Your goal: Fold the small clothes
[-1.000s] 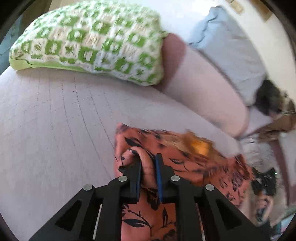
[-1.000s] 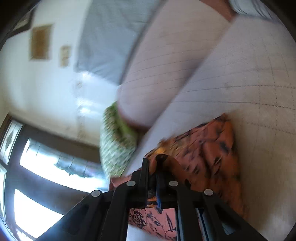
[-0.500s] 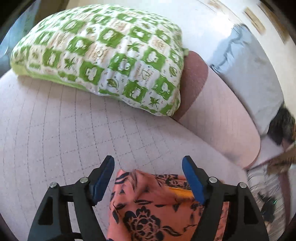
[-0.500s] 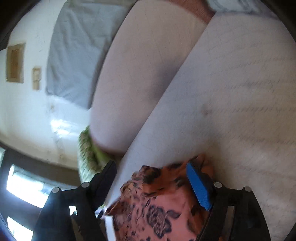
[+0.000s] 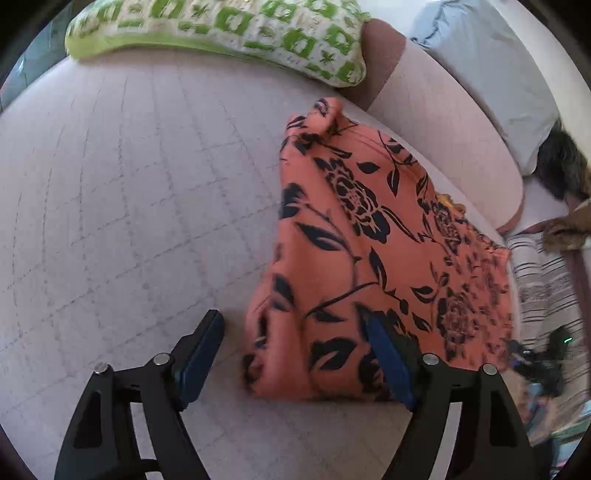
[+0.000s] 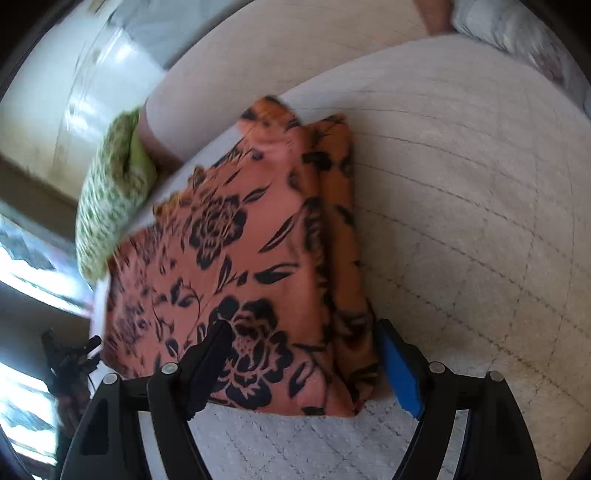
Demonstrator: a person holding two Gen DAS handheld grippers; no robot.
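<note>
Orange cloth printed with black roses and leaves, the folded garment (image 5: 373, 258), lies flat on the pale quilted bed cover (image 5: 129, 206), doubled over with one long folded edge showing as a second layer in the right wrist view (image 6: 258, 266). In the left wrist view it runs from about 12 o'clock, near the green-and-white patterned pillow (image 5: 236, 29), down toward 5 o'clock. The left tool (image 5: 295, 354) hangs over its near corner with jaws still spreading apart; the blue pads (image 5: 388, 362) press on nothing, one finger above the cloth and the other above bare cover at 7 o'clock. The right tool (image 6: 303, 365) stands wide as well, straddling the near end of the garment without gripping it, its blue pad (image 6: 400, 373) just beside the folded edge at 4 o'clock. A long pinkish bolster (image 5: 443, 122) lies along the far side of the bed at 1 o'clock, with a grey-blue pillow (image 5: 491, 62) beyond it.
</note>
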